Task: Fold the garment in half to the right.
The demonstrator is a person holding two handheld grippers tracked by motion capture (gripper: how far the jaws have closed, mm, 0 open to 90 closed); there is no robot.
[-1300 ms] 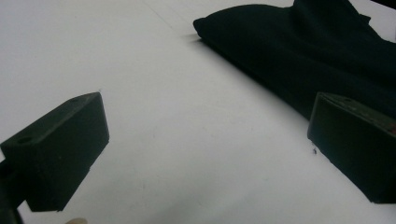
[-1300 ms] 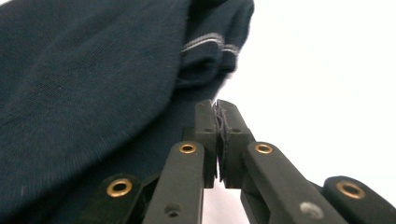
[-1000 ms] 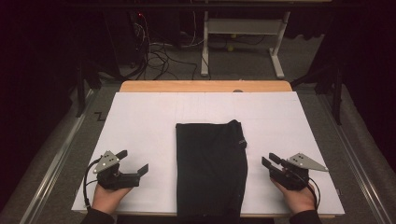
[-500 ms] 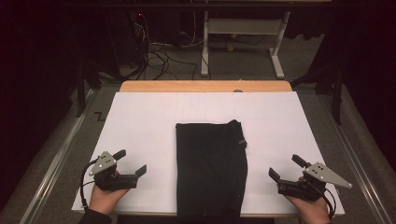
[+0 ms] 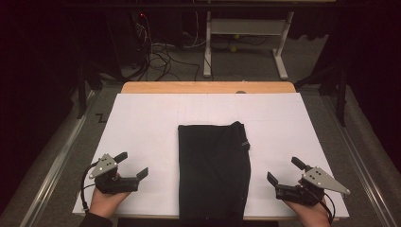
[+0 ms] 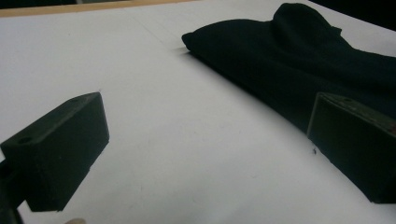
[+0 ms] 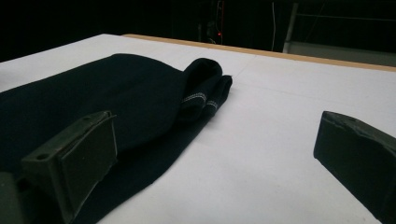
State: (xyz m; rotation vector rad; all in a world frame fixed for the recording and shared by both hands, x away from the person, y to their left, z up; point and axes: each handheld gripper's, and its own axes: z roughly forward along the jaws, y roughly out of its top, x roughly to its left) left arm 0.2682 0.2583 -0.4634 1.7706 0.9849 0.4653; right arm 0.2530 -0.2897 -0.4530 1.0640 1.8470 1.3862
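— What do I have on the table?
— A black folded garment (image 5: 213, 172), a flat upright rectangle lying near the front edge at centre, with a small bunched fold at its far right corner showing pale stitching.

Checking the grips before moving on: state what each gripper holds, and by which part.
Nothing is held. The left gripper and the right gripper are both open, apart from the folded black garment.

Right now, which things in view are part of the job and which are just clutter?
In the job:
folded black garment
left gripper, open, off the cloth
right gripper, open, off the cloth
white table cover

Just lying about:
cables on the floor
white metal frame
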